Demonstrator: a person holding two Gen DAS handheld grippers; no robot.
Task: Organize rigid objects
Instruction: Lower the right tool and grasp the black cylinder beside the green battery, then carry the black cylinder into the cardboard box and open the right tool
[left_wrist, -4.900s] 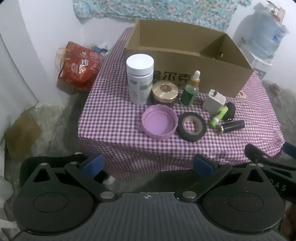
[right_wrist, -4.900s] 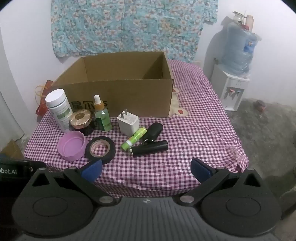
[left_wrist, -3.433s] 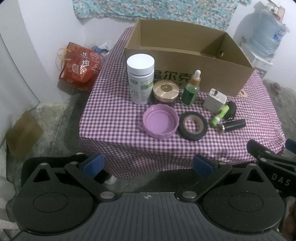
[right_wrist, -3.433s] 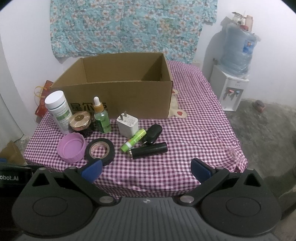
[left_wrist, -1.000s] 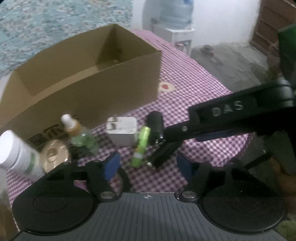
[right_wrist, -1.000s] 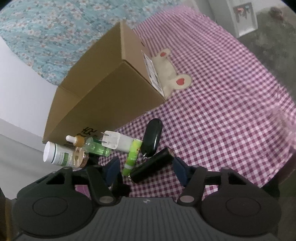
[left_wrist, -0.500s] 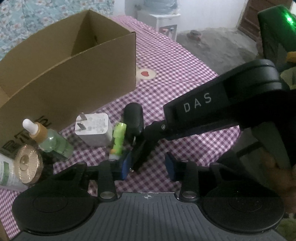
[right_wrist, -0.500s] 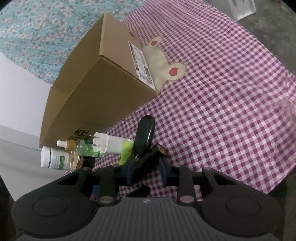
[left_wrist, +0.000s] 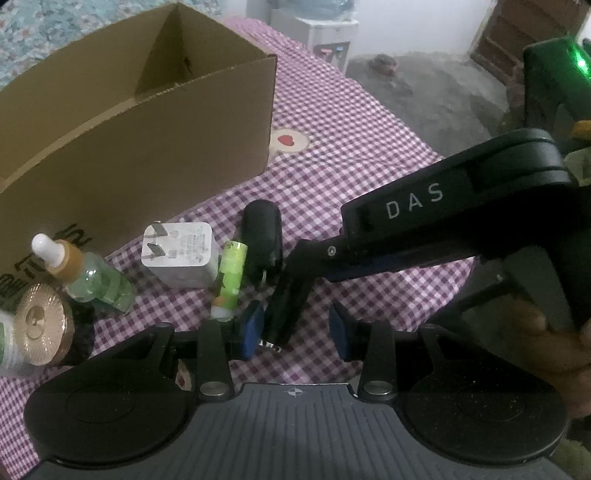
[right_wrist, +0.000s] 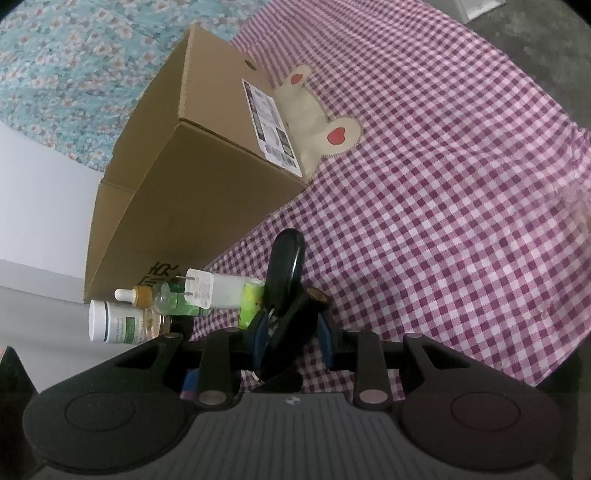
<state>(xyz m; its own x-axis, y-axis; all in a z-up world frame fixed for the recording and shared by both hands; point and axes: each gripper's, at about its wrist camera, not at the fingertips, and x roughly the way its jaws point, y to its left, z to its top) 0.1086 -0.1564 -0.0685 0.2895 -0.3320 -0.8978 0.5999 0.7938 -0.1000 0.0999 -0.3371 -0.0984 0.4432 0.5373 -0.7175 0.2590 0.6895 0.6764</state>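
Note:
A black tube (left_wrist: 286, 314) lies on the checked cloth beside a black key fob (left_wrist: 261, 232), a green lip balm (left_wrist: 231, 280) and a white charger (left_wrist: 181, 254). My right gripper (right_wrist: 291, 334) reaches in from the right of the left wrist view and is shut on the black tube (right_wrist: 291, 325), which runs slantwise between its blue pads. My left gripper (left_wrist: 294, 330) straddles the tube's near end with narrowed jaws. Its left pad touches the tube, and a strip of cloth shows before the right pad.
An open cardboard box (left_wrist: 147, 140) stands behind the objects. A green dropper bottle (left_wrist: 92, 284), a gold-lidded jar (left_wrist: 40, 325) and a white bottle (right_wrist: 110, 325) crowd the left. The cloth (right_wrist: 461, 184) drops off at the table's right edge. A hand (left_wrist: 554, 339) holds the right gripper.
Both grippers came from in front of the table to the black tube, and their wide jaws narrowed around it. Over the last half second little has moved.

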